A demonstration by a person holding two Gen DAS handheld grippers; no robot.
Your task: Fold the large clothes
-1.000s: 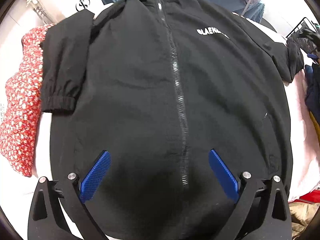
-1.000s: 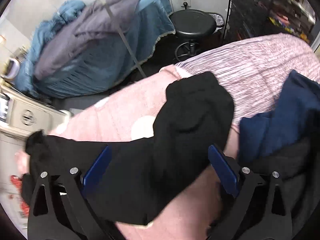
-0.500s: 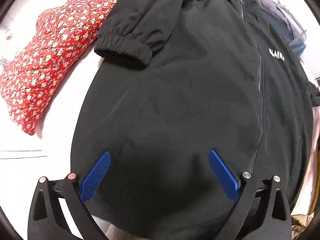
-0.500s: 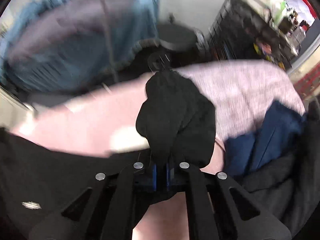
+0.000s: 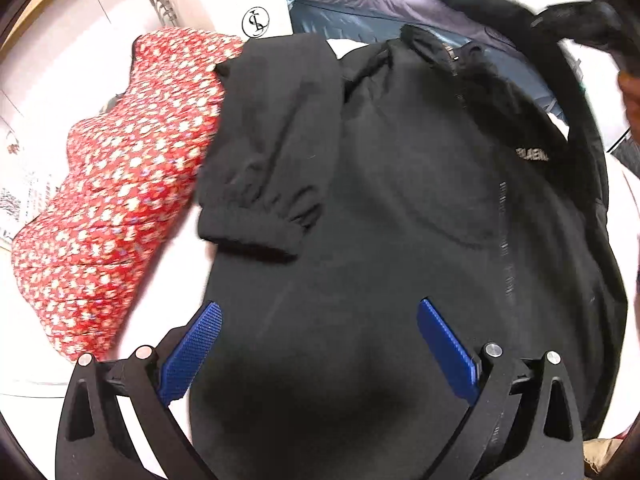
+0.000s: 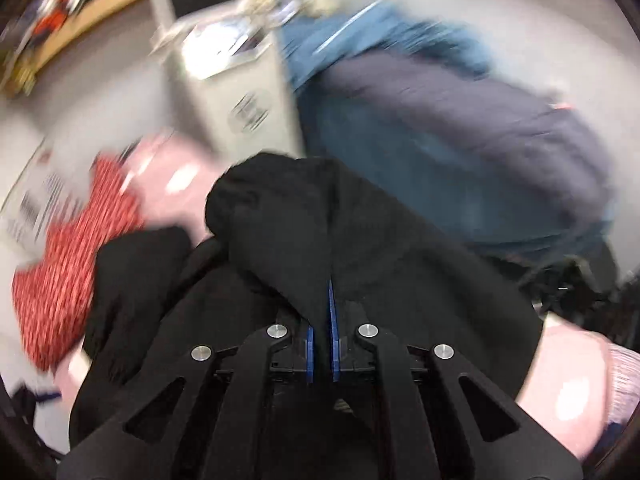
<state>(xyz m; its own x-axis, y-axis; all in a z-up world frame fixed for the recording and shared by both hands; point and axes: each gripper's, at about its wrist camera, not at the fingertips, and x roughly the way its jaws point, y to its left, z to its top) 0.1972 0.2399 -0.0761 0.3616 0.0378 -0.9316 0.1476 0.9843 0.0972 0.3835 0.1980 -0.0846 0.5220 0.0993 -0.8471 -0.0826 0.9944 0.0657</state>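
A black zip-up jacket (image 5: 420,220) lay front side up on a pale bed (image 5: 176,248), filling most of the left wrist view. One sleeve (image 5: 272,152) was already folded in across the chest, its gathered cuff (image 5: 256,228) resting near the jacket's edge. Beside it on the bed lay a red flowered garment (image 5: 112,184), touching the folded sleeve.

The left gripper (image 5: 318,344) hovered over the lower part of the jacket with its blue pads (image 5: 192,348) spread wide, gripping nothing.

The right gripper (image 6: 322,320) was closed tight on the other sleeve (image 6: 320,216), the black cloth bunched between its pads and draped over them. In the left wrist view that sleeve (image 5: 560,16) showed lifted in an arc above the jacket's far shoulder. The right wrist view was heavily blurred.

Judging by this, the fold was at an early stage: one sleeve was in, the second was raised but not yet laid across the chest. The body of the jacket was flat and unfolded, so folding the body itself remained to be done.
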